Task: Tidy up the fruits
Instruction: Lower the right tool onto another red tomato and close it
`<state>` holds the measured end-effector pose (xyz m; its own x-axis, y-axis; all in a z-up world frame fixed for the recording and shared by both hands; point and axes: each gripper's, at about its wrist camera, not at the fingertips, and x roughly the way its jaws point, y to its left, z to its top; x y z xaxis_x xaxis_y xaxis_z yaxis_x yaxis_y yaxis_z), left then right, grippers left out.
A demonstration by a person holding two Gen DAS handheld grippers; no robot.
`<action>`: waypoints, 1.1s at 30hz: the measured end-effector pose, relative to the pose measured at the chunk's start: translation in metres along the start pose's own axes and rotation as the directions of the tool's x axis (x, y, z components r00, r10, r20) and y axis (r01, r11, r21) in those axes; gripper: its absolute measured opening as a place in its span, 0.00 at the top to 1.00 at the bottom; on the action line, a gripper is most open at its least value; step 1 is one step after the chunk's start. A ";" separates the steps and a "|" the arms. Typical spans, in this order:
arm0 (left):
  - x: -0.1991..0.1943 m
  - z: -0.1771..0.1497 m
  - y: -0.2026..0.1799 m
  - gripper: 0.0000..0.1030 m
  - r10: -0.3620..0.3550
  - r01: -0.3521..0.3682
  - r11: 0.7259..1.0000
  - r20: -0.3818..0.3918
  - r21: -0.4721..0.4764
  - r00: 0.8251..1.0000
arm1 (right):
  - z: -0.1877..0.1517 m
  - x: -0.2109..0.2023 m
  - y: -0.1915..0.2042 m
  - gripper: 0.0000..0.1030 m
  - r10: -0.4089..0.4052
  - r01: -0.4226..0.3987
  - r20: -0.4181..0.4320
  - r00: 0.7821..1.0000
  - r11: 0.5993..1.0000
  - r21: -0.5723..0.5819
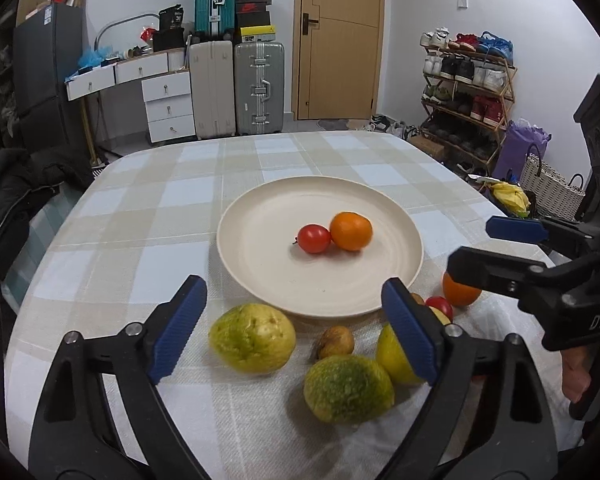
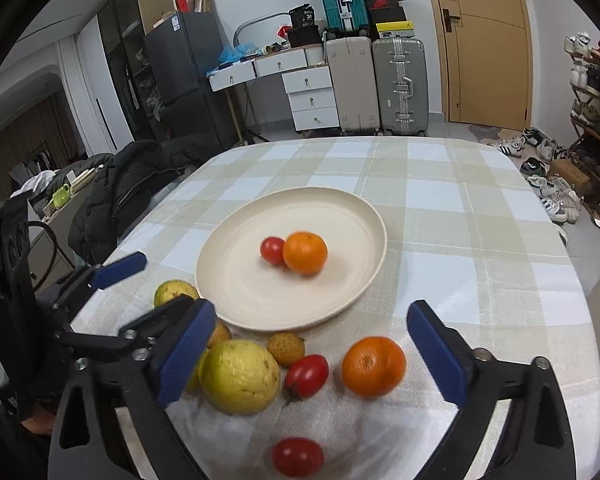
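Right wrist view: both grippers gape empty; glossy round orange (image 2: 305, 253) on smooth cream plate (image 2: 236, 300).

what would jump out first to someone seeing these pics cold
A cream plate sits mid-table on the checked cloth, holding one orange touching a small tomato. Nearer the cameras, loose fruit lies off the plate: a yellow-green guava, another orange, more tomatoes. Both blue-padded tongs stand open above it.

A woven checked cloth (image 2: 440, 240) covers the tabletop; the cream plate (image 2: 236, 288) looks matt, perhaps plastic. Tomatoes (image 2: 307, 376) shine glossy; the guava (image 2: 240, 376) has rough skin.
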<state>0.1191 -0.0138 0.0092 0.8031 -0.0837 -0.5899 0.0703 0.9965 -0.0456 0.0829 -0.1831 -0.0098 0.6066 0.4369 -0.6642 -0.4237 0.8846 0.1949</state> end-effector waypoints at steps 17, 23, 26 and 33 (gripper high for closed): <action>-0.056 -0.035 0.004 0.01 -0.004 0.004 1.000 -0.019 -0.002 1.000 | -0.033 -0.026 0.011 0.00 -0.044 0.040 -0.055 0.998 0.996 -0.074; -0.053 -0.038 -0.002 0.01 -0.012 0.013 1.000 -0.036 0.019 0.999 | -0.048 -0.019 0.008 0.00 -0.037 0.030 -0.092 0.995 0.997 -0.072; -0.051 -0.040 -0.005 0.01 -0.015 0.017 0.999 -0.044 0.029 0.999 | -0.055 -0.013 0.008 0.00 -0.031 0.020 -0.124 0.992 0.995 -0.093; -0.045 -0.044 -0.007 0.01 -0.025 0.027 0.999 -0.072 0.034 0.997 | -0.063 -0.003 0.006 0.00 -0.067 0.045 -0.185 0.980 0.992 -0.122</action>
<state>0.0563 -0.0173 0.0005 0.7563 -0.1077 -0.6453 0.1121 0.9931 -0.0343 0.0367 -0.1893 -0.0520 0.4986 0.3386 -0.7980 -0.4749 0.8768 0.0753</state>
